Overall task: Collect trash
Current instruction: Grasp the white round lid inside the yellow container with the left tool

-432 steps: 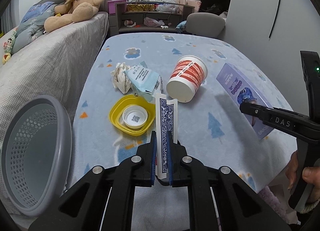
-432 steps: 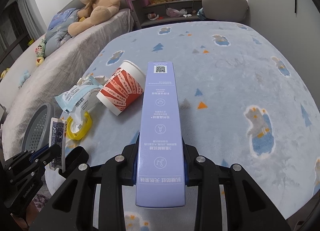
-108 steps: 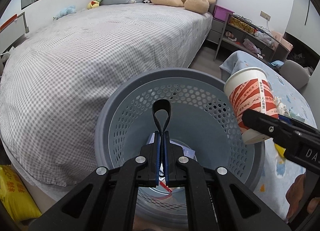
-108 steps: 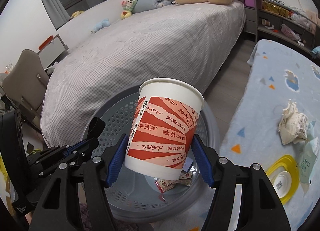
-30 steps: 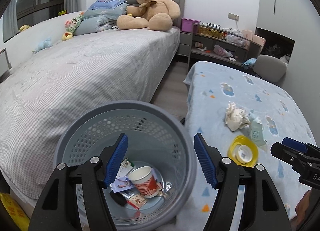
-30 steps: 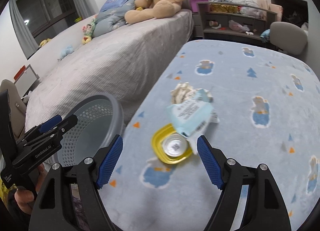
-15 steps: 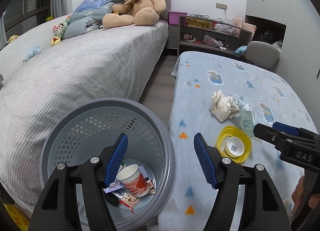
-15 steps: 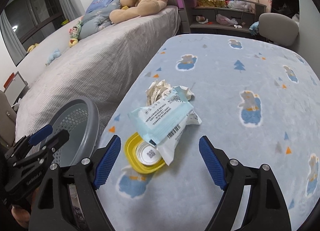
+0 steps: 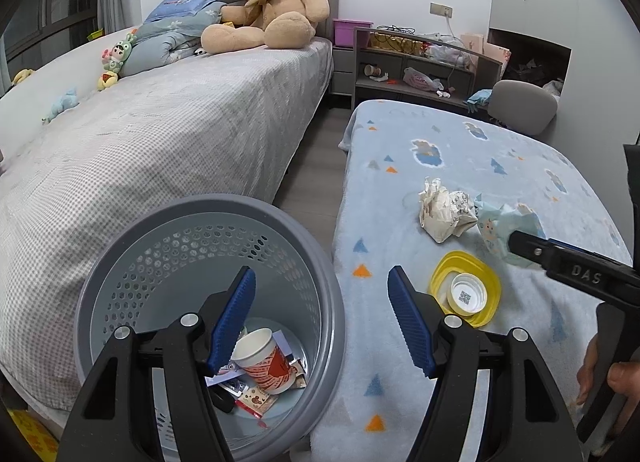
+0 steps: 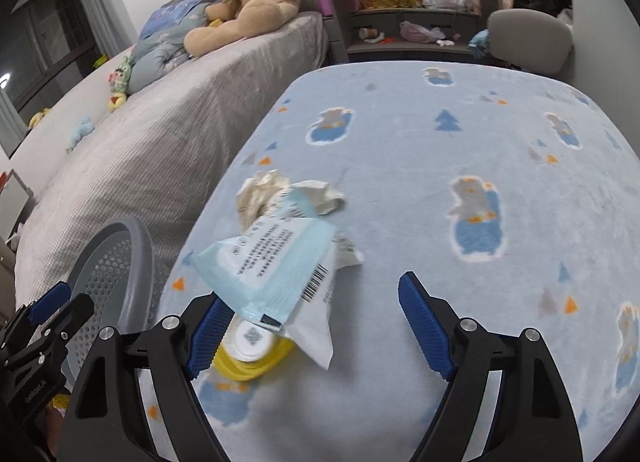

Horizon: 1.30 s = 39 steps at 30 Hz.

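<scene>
My left gripper (image 9: 320, 282) hangs open and empty over the rim of the grey perforated basket (image 9: 120, 274). Inside the basket lie a red and white paper cup (image 9: 266, 362) and several wrappers. On the blue blanket-covered table (image 9: 460, 141) are a crumpled paper (image 9: 442, 213), a light blue wipes packet (image 9: 502, 227) and a yellow lid (image 9: 466, 294). My right gripper (image 10: 310, 294) is open low over the packet (image 10: 280, 262), whose near end lies between the jaws. Its left pad sits beside the yellow lid (image 10: 250, 346). The pads do not press on anything.
A grey bed (image 9: 160, 133) with a teddy bear (image 9: 272, 5) runs along the left, close behind the basket. A shelf unit (image 9: 420, 65) and a grey chair (image 9: 524, 105) stand beyond the table. A hand (image 9: 612, 378) holds the right gripper's handle.
The right gripper has come lower and closer to the packet and lid, which now sit between its jaws. The left view swung right toward the table, then held still.
</scene>
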Tool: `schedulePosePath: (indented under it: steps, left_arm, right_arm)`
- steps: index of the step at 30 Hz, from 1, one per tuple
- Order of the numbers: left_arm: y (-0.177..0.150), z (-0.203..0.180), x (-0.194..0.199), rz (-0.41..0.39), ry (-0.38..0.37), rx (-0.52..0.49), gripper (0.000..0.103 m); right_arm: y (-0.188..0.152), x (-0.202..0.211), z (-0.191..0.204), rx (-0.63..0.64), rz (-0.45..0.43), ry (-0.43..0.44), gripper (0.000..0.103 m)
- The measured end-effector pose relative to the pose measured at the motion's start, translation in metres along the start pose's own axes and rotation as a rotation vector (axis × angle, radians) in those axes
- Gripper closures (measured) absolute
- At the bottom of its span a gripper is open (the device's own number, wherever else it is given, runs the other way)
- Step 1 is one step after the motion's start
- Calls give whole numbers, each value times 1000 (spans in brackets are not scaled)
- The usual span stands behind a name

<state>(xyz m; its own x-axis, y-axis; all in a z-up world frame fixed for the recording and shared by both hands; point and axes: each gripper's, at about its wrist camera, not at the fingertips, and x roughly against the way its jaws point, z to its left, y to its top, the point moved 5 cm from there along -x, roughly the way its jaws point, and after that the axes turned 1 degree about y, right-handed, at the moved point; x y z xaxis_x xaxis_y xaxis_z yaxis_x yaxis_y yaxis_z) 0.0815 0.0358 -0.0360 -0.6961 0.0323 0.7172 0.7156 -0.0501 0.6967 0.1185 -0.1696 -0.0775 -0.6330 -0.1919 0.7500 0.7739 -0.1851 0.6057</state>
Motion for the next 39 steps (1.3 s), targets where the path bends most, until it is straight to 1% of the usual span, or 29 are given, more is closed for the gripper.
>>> schedulePosePath:
  steps: [5, 8, 12, 16, 22, 29, 30, 31, 32, 35, 36, 37, 39]
  left_arm:
    - [-2, -13, 0, 3, -28, -23, 37]
    - [-3, -24, -2, 16, -54, -41, 37]
    - [-5, -43, -5, 28, -80, -77, 37]
    - [-8, -62, -11, 47, -107, -110, 37]
    - [-13, -83, -24, 76, -98, -154, 37]
    - [-18, -97, -39, 106, -87, -185, 38]
    - [-19, -99, -41, 110, -85, -191, 40]
    - [-20, -101, -43, 116, -82, -198, 46]
    - [-22, -104, -46, 124, -81, -206, 49]
    - [-24, -107, -51, 138, -78, -216, 64]
    - [-23, -108, -52, 142, -81, -215, 67]
    - [-23, -108, -53, 143, -83, -214, 71]
    - [-23, -110, -55, 142, -79, -215, 75]
  right_arm:
    - [-6, 12, -36, -39, -2, -52, 24]
    - [-9, 17, -51, -59, -1, -67, 24]
    - [-13, 24, -63, -71, -6, -71, 24]
    - [-15, 31, -70, -81, -16, -57, 24]
    - [-22, 42, -78, -85, -21, -37, 24]
    - [-30, 53, -85, -59, -23, -28, 24]
    - [-30, 53, -87, -61, -23, -25, 24]
    - [-31, 54, -89, -65, -24, -23, 24]
    - [-31, 54, -90, -68, -25, -19, 24]
    - [-32, 55, -95, -79, -22, -8, 24]
    - [-33, 55, -96, -81, -21, -5, 25]
    - [-33, 54, -97, -82, -20, -2, 25]
    - [-34, 54, -98, -85, -19, 2, 25]
